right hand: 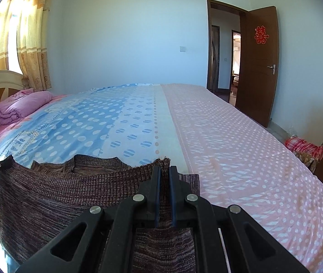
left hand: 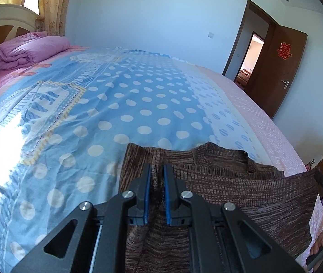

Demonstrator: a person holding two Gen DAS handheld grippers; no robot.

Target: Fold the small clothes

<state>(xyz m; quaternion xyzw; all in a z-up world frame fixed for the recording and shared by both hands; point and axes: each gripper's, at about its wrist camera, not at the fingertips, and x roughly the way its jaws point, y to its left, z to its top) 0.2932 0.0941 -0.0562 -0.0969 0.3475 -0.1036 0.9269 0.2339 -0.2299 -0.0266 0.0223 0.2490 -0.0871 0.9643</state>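
Holding the sweater (left hand: pixel 241 182) up over the bed (right hand: pixel 229 136), left tongs (left hand: pixel 157 170) and right tongs (right hand: pixel 164 173) each pinching a top corner, so folding seems barely begun

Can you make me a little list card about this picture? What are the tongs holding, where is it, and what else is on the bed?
held thing: brown knitted sweater
left tongs: shut on one sweater edge
right tongs: shut on the other edge
surface: bed with blue dotted sheet
also on bed: folded pink blanket, near the headboard
door: open
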